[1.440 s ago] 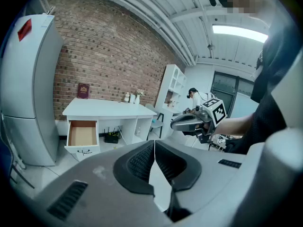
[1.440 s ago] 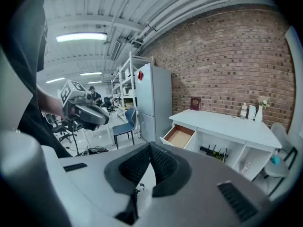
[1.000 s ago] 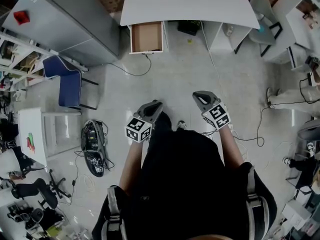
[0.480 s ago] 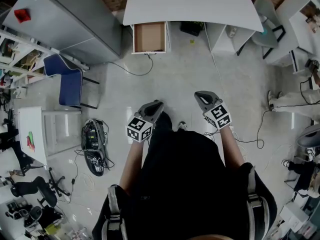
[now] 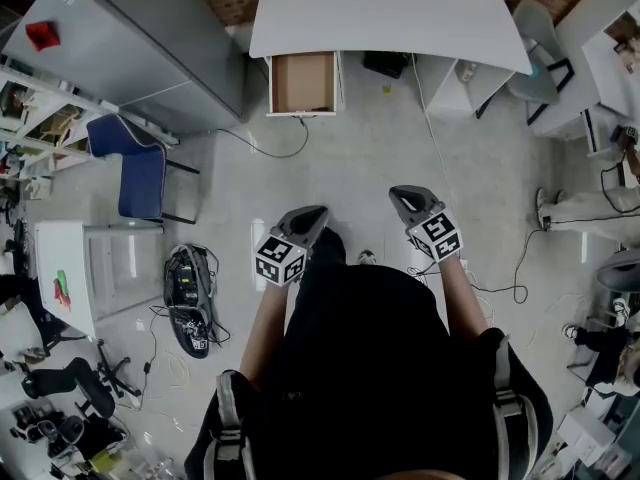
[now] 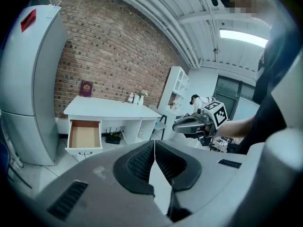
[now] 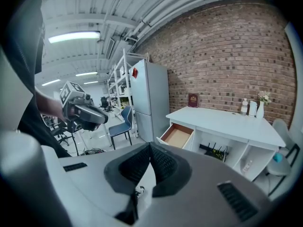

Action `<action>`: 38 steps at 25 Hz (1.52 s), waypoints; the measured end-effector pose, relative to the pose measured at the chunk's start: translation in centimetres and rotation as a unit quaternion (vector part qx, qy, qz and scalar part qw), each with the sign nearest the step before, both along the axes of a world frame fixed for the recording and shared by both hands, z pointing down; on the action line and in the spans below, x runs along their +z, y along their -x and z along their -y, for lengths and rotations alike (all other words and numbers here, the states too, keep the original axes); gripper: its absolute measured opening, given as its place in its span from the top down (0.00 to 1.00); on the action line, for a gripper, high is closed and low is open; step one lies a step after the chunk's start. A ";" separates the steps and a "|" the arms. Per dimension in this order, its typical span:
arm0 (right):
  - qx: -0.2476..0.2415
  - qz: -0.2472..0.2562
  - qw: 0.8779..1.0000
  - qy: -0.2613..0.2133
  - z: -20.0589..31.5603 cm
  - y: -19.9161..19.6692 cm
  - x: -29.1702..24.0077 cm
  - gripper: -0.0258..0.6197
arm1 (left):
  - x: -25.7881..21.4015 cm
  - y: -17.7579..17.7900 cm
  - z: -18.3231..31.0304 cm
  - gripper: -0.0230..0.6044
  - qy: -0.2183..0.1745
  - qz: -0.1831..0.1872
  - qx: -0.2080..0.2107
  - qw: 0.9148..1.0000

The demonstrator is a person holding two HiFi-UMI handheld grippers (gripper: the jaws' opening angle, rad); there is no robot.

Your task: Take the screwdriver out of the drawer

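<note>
At twelve o'clock, under the smooth white desk (image 5: 380, 13), the boxy brown drawer (image 5: 303, 83) stands open; your left gripper (image 5: 317, 211) and right gripper (image 5: 400, 194) are closed, ribbed jaws touching, empty.

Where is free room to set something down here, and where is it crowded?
The white desk top is mostly bare; only small bottles stand along its back edge. The floor between the open drawer and the left gripper and right gripper is mostly bare too. It is crowded left of the person: cables and dark gear beside the blue chair.
</note>
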State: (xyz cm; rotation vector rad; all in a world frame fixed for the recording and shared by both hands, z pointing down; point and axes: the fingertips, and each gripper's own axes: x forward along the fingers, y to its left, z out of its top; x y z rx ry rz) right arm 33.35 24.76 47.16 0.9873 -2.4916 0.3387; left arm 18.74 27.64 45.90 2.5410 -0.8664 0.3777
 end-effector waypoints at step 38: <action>0.051 -0.034 0.998 0.002 15.2 10.4 0.2 0.87 | 0.0 10.1 18.6 0.93 -0.004 -0.011 0.072 0.997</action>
